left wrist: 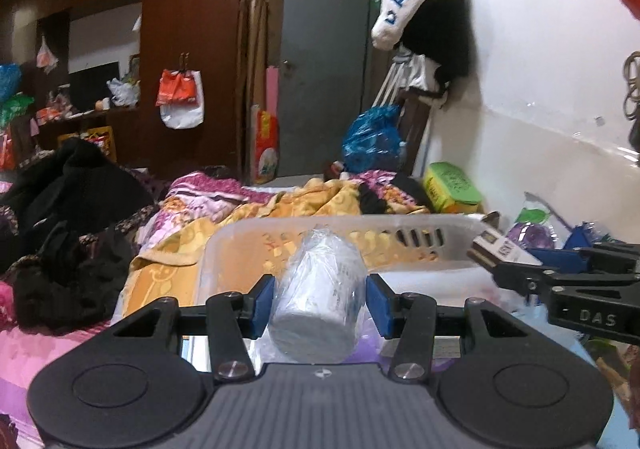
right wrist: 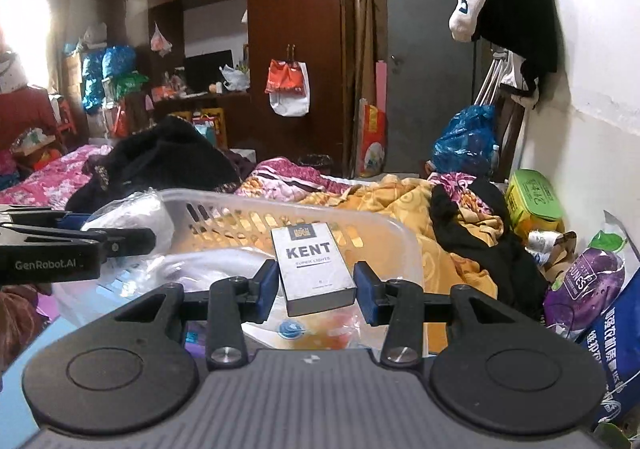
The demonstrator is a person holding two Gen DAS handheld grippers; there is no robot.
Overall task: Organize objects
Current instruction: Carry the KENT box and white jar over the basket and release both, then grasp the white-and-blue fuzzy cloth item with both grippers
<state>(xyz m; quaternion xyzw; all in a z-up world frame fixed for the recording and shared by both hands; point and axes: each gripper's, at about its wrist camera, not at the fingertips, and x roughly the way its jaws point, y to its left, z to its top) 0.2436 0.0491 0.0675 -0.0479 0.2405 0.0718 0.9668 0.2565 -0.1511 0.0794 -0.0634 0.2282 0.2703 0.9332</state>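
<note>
My left gripper (left wrist: 320, 303) is shut on a white plastic-wrapped roll (left wrist: 318, 301), held just in front of a translucent white basket (left wrist: 240, 245). My right gripper (right wrist: 316, 289) is shut on a grey KENT cigarette pack (right wrist: 314, 269), held over the near rim of the same basket (right wrist: 384, 225). The right gripper also shows at the right of the left wrist view (left wrist: 486, 249) with the pack (left wrist: 504, 247). The left gripper's side, with the wrapped roll (right wrist: 132, 221), shows at the left of the right wrist view.
The basket sits on a bed with an orange blanket (right wrist: 408, 201) and black clothes (right wrist: 472, 241). A green box (right wrist: 534, 197), a purple prunes bag (right wrist: 584, 281) and a blue bag (right wrist: 616, 345) lie along the white wall on the right. Black clothing (left wrist: 68, 189) is piled left.
</note>
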